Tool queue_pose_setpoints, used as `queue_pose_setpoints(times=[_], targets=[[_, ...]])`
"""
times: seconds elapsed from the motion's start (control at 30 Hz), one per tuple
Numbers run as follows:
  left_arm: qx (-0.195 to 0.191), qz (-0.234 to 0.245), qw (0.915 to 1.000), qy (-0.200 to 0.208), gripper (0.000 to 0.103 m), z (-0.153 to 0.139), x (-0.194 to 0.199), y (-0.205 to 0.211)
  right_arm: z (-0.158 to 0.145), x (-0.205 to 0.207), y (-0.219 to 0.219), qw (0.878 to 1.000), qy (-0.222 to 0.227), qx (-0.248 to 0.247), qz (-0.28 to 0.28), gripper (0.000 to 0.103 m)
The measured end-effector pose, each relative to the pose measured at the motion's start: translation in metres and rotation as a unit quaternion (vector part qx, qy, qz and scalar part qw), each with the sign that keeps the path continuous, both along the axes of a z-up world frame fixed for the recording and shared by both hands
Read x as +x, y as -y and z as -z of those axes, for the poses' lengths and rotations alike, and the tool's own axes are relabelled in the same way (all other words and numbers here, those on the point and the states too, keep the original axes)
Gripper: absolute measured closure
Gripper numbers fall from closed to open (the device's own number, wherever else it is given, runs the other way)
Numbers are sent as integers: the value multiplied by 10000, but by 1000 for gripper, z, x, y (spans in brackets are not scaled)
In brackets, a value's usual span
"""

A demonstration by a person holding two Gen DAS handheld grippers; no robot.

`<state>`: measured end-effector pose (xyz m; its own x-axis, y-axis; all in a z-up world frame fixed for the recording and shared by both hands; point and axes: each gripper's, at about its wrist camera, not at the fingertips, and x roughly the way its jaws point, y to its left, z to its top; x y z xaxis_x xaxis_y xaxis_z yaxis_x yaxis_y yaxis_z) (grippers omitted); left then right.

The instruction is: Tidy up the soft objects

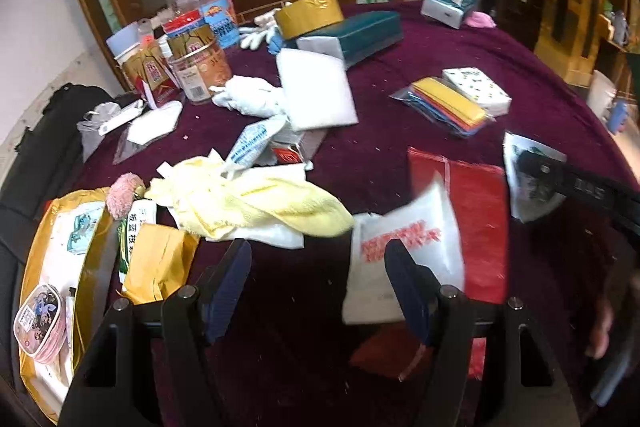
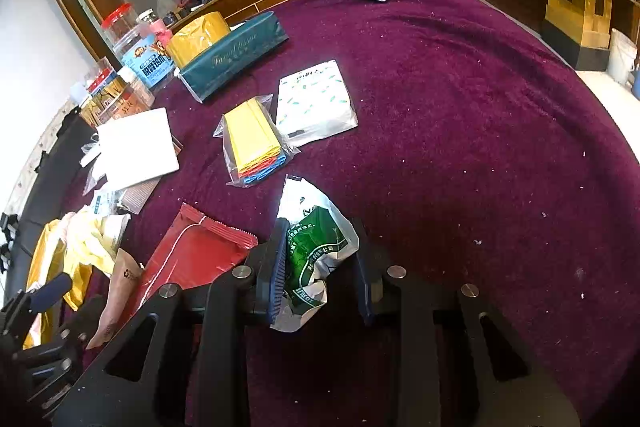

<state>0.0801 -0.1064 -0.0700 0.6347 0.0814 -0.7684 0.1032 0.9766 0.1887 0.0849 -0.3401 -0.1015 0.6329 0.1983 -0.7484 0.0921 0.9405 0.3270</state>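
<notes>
The right gripper [image 2: 320,259] has its jaws pinched in on a crumpled green-and-white packet [image 2: 316,247], both pads pressing its sides near the near edge of the tabletop [image 2: 460,87], which is covered in purple cloth. The jaws stand narrow and look settled on the packet, whose top half stands free above the fingers while its lower end bunches between them. The left gripper [image 1: 316,279] hangs with its jaws wide and nothing between them; a white pouch with red lettering [image 1: 404,243] lies just behind its right finger, partly on a flat red packet [image 1: 476,211]. To the left, by the near left edge, a yellow towel [image 1: 256,203] sprawls among scraps of paper, and a gold bag [image 1: 52,267] hangs over that edge holding small items. Further in, a pack of coloured cloths [image 2: 256,139] and a leaf-print tissue pack [image 2: 316,103] lie side by side near the middle. The step in hand seems to be carrying the green-and-white packet to a tidy group. To do it well, the grip should stay firm but not crush the thin wrapper, the lift should clear the red packet beside it, and the packet should be set flat next to the two packs, edges aligned, before release.
</notes>
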Motion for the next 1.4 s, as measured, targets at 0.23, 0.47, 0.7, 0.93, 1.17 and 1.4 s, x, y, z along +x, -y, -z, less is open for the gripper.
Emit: queue_pose_setpoints(times=[0.23,0.47,0.7,0.93,1.17,1.4], targets=[[-409,196,9987,-229,98,18,14,-10,0,-2,0,10000,51,-30,-1,75],[-943,426,9945,-190,102,12,9,-22,1,-2,3,9998,90,148,28,75],[-1130,1404,9835,144,98,-14,-30,-2,2,0,6,9995,107,307,-2,75],[-1707,1631,9717,-91,46,-13,-31,7,1,0,5,9995,106,303,-2,74],[-1532,1331,9785,-374,34,-2,-15,7,1,2,5,9995,90,307,-21,74],[-1402,905,9849,-470,29,13,1,-6,1,3,6,9995,88,315,-23,74]])
